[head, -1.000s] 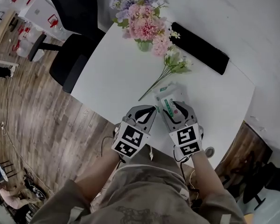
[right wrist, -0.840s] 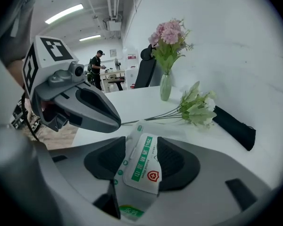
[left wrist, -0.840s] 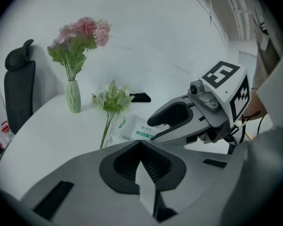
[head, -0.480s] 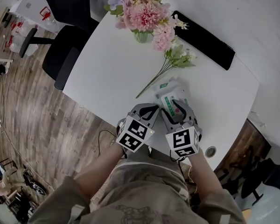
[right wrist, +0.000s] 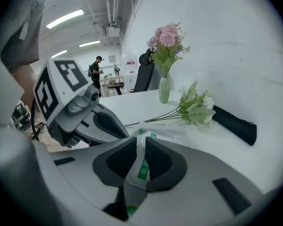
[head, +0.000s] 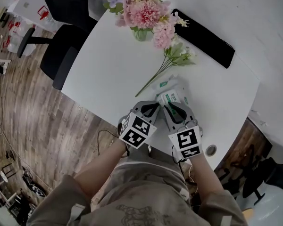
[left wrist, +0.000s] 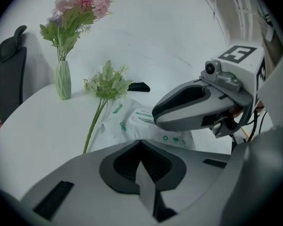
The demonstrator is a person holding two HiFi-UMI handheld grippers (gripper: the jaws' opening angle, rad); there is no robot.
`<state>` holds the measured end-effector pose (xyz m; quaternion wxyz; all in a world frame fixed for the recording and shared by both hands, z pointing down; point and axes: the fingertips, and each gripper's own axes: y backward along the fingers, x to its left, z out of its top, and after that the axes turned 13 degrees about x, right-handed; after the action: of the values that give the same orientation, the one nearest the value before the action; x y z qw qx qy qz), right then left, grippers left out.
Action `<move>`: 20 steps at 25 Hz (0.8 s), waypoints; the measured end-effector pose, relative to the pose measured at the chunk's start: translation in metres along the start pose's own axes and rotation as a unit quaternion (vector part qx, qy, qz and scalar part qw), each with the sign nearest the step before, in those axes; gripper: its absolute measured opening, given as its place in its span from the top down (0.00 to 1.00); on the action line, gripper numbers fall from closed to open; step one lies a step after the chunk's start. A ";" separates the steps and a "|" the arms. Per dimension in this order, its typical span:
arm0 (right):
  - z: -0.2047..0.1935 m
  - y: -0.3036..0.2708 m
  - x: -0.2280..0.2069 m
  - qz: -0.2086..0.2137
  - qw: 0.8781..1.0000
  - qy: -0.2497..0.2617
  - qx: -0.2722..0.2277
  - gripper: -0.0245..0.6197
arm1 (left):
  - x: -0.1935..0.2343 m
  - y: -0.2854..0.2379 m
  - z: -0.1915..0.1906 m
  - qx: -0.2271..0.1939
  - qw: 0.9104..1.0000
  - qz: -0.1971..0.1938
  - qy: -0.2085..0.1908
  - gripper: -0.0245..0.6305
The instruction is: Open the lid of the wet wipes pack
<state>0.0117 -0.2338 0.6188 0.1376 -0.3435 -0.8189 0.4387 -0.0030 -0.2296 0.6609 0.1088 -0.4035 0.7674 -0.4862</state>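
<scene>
Head view: right gripper (head: pixel 175 111) jaws closing, pinching the near edge of the white soft-plastic wet wipes pack with green print (head: pixel 172 94). Left gripper (head: pixel 150 109) is pinched together, empty, at its 9 o'clock. A loose green flower sprig (head: pixel 172 62) crowds 11 o'clock, and a long black pad (head: pixel 205 37) sits at 1.

A white table (head: pixel 108 65) with a rounded edge fills the middle of the room. Left of the table, the floor (head: pixel 33 121) is wooden planks in mixed brown and grey tones. 1 black office chair (head: pixel 61 55) stands on that floor just beside the table's left edge. Beyond the table rises a plain white wall (right wrist: pixel 217 41). Above the table's far left, 3 strip lights (right wrist: pixel 65 19) glow on the ceiling beside exposed pipes (right wrist: pixel 111 4).
</scene>
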 end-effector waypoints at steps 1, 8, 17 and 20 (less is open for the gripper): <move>0.002 0.004 -0.001 0.003 1.000 -0.015 -0.009 0.86 | 0.000 -0.001 -0.001 0.003 1.000 0.002 -0.001 0.94; 0.009 0.038 -0.043 -0.046 0.997 -0.044 -0.051 0.90 | 0.000 -0.002 -0.002 0.011 1.000 0.001 0.007 0.94; -0.024 0.033 -0.109 -0.063 0.993 -0.096 -0.031 0.90 | 0.001 -0.002 -0.001 0.011 1.000 0.005 0.017 0.94; -0.032 0.022 -0.116 -0.072 0.993 -0.095 -0.016 0.90 | 0.001 -0.002 -0.001 0.011 1.000 0.009 0.019 0.94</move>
<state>0.1228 -0.2850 0.6285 0.0853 -0.2427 -0.8579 0.4448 -0.0035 -0.2301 0.6632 0.1030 -0.3861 0.7677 -0.5010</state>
